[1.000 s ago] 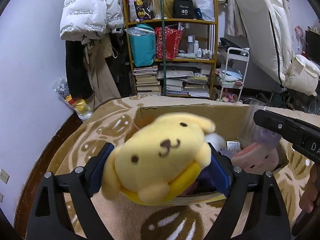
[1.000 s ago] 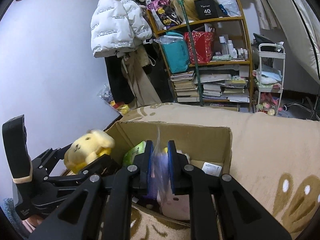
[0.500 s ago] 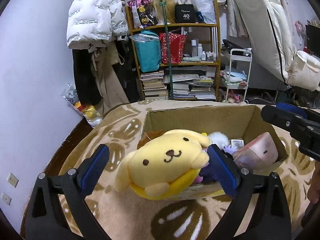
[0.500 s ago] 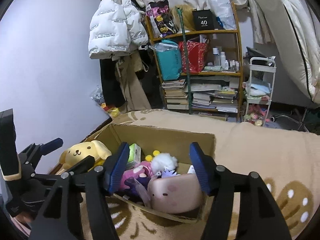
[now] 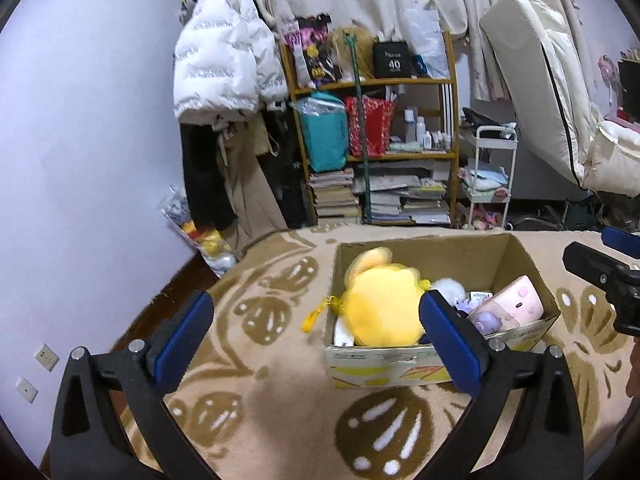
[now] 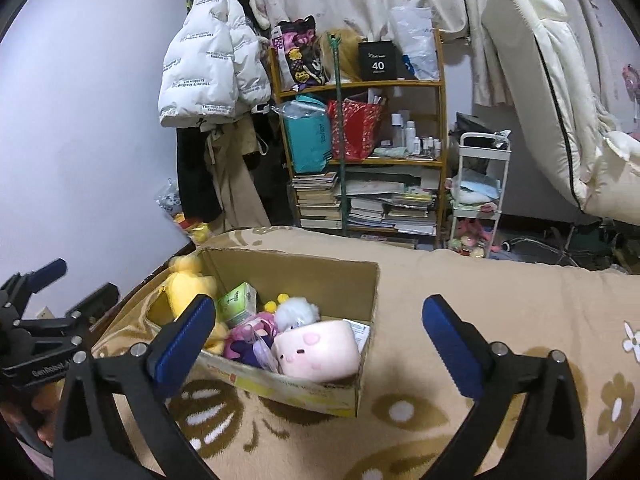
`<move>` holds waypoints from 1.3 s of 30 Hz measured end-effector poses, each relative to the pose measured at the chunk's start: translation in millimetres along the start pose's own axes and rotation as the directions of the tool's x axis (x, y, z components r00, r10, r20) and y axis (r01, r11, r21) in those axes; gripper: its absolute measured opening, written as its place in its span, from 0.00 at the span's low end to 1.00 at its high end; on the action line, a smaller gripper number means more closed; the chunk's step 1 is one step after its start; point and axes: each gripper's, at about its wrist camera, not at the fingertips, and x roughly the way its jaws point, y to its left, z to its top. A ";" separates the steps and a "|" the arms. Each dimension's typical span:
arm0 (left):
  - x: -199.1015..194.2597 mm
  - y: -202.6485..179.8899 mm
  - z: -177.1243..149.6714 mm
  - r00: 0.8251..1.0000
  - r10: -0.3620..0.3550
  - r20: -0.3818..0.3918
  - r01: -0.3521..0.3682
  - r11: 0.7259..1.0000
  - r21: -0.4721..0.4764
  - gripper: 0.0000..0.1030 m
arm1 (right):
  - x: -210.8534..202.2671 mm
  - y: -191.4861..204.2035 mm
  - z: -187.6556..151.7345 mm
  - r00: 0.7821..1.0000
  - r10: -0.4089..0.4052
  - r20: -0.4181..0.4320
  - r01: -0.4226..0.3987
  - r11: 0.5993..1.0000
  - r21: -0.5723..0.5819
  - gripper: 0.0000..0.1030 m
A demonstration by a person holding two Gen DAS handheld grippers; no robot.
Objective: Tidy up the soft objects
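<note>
A cardboard box (image 5: 420, 242) (image 6: 300, 270) sits on the beige patterned blanket. At its left end lies a yellow dog plush (image 5: 380, 308) (image 6: 188, 286), back up. Beside it are a white pompom (image 5: 448, 286) (image 6: 296, 310), a purple toy in a clear bag (image 5: 486, 322) (image 6: 256, 344) and a pink block plush (image 5: 516, 304) (image 6: 316, 344). My left gripper (image 5: 316, 338) hangs short of the box, jaws opening wide, nothing pressed between them. My right gripper (image 6: 316, 340) is also back from the box, jaws opening wide and holding nothing.
A green carton (image 6: 236, 304) stands in the box. Behind are a wooden shelf (image 5: 372, 156) with books and bags, a white trolley (image 5: 490, 184), hanging coats (image 5: 224, 72) and a leaning mattress (image 5: 532, 92). A bag of plush toys (image 5: 200, 236) lies at the wall.
The left gripper let go of the yellow plush, which dropped into the box. The right gripper opened off the clear bag. Both pulled back and rose from the box.
</note>
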 end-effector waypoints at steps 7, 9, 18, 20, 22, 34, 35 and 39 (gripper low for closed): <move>-26.1 11.4 -5.8 1.000 -0.008 0.007 0.008 0.999 -0.033 0.99 | -26.8 4.6 -3.9 0.999 -0.027 0.025 0.028 0.999 -0.030 1.00; -32.5 11.9 -7.5 1.000 0.000 0.013 0.000 1.000 -0.029 0.99 | -34.2 6.6 -6.9 0.999 -0.034 0.034 0.035 0.999 -0.031 1.00; -63.2 15.7 -15.8 0.999 0.006 0.039 -0.005 1.000 -0.028 0.99 | -68.1 10.2 -18.3 0.996 -0.057 0.074 0.061 0.997 -0.049 1.00; -69.8 15.9 -17.8 0.999 0.002 0.044 -0.001 0.999 -0.032 0.99 | -76.2 10.0 -20.4 0.994 -0.066 0.091 0.070 0.996 -0.047 1.00; -77.1 16.3 -19.5 0.998 0.006 0.055 -0.004 0.999 -0.033 0.99 | -84.1 9.1 -21.6 0.991 -0.074 0.110 0.079 0.996 -0.039 1.00; -85.6 16.6 -29.9 0.997 -0.004 0.074 0.007 0.999 -0.044 0.99 | -100.8 4.3 -27.3 0.986 -0.103 0.128 0.109 0.993 -0.038 1.00; -84.5 16.9 -30.3 0.997 -0.005 0.073 0.009 0.999 -0.048 0.99 | -99.8 3.7 -27.5 0.986 -0.107 0.128 0.113 0.993 -0.040 1.00; -79.4 17.5 -31.5 0.998 -0.007 0.065 0.010 0.998 -0.055 0.99 | -96.1 -0.9 -28.7 0.987 -0.111 0.117 0.116 0.993 -0.033 1.00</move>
